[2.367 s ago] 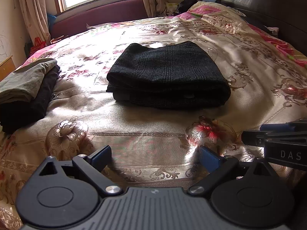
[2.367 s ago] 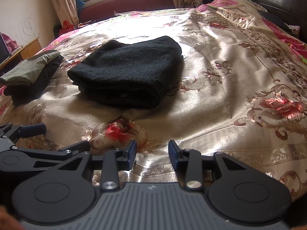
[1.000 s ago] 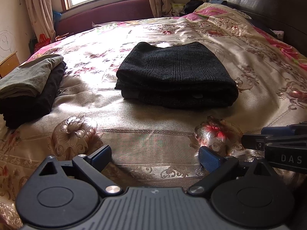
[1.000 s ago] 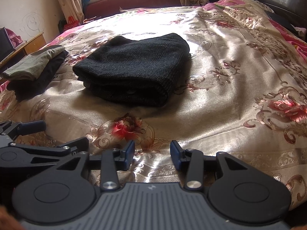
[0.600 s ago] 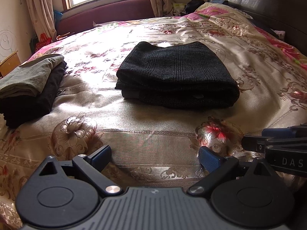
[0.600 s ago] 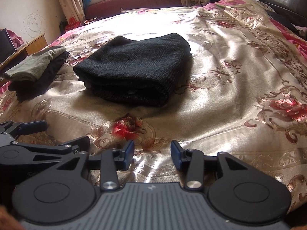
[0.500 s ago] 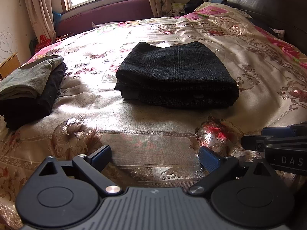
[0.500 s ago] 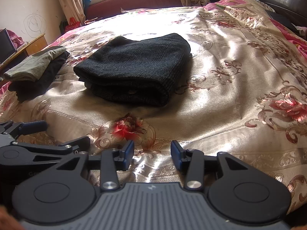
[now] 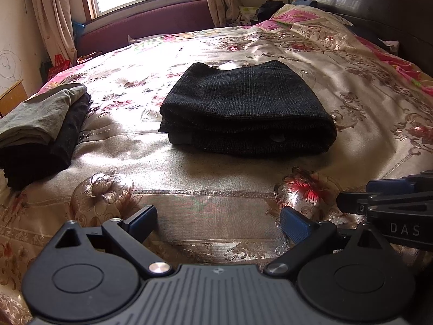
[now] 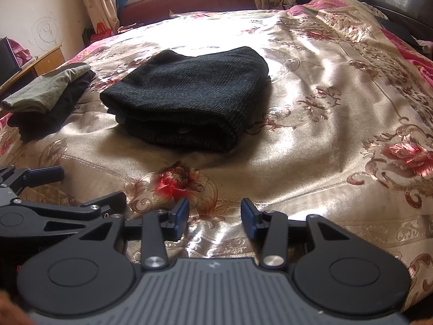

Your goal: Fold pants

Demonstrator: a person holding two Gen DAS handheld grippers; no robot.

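Observation:
A pair of dark checked pants (image 9: 245,111) (image 10: 186,94) lies folded into a thick rectangle in the middle of the bed, a small button showing on its near edge. My left gripper (image 9: 217,223) hovers low over the bedspread well short of the pants, wide open with nothing between its blue pads. My right gripper (image 10: 214,218) hangs beside it, to its right, partly open and empty too. Each gripper shows at the edge of the other's view.
The bed carries a shiny beige floral bedspread (image 9: 189,178). A stack of folded clothes, grey-green over black (image 9: 40,127) (image 10: 46,94), sits at the left edge. A dark headboard (image 9: 379,13) runs along the right; a window and maroon bench (image 9: 140,24) are beyond the bed.
Early on both views shifted slightly. Over the last second nothing has visibly moved.

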